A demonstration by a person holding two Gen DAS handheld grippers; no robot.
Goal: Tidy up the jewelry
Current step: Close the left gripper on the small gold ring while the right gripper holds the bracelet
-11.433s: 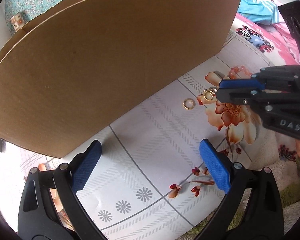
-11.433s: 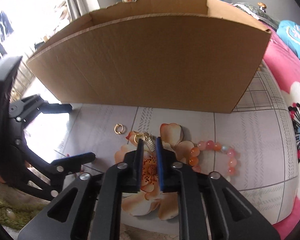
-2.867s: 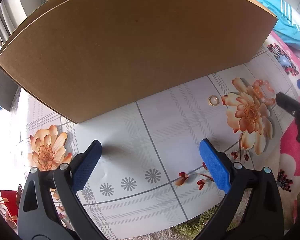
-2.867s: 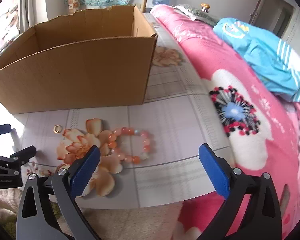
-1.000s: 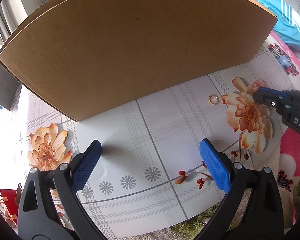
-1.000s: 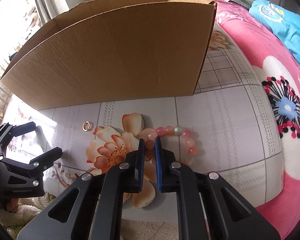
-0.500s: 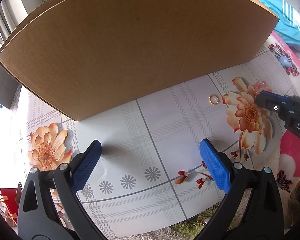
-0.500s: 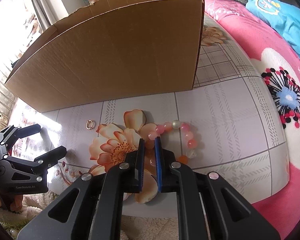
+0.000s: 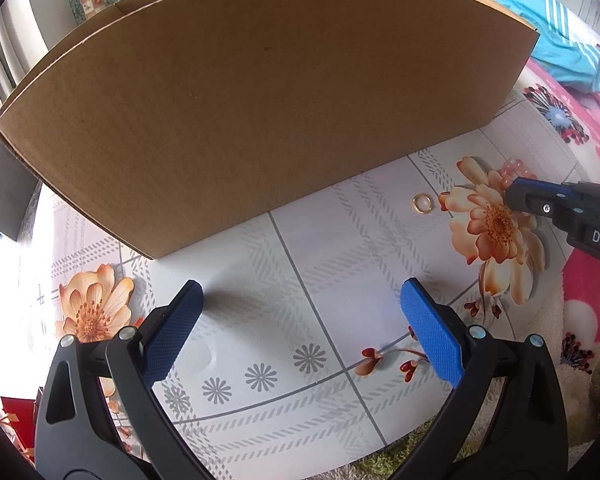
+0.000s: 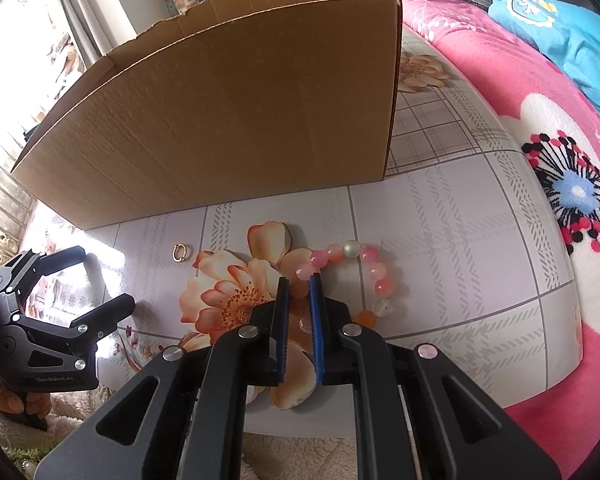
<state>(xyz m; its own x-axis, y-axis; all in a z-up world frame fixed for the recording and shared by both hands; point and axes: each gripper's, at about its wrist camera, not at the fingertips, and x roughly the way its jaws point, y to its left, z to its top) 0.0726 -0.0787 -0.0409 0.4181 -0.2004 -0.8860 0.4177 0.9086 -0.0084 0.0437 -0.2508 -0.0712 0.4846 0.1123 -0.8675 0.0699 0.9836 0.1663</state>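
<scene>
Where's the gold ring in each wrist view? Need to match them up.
Left wrist: gold ring lies right of centre on the floral tablecloth, just left of the printed orange flower.
Right wrist: gold ring lies left of centre, left of that flower.
Shared landmark: the cardboard box behind it in both.

A bracelet (image 10: 354, 276) of round pink, orange and pale beads lies in a loop on the flowered tabletop (image 10: 440, 240), its left side pinched between the right gripper's (image 10: 298, 286) fingers. A small gold ring (image 10: 179, 252) lies flat to its left, apart. A brown cardboard box (image 10: 236, 120) stands behind both, open-topped.
</scene>
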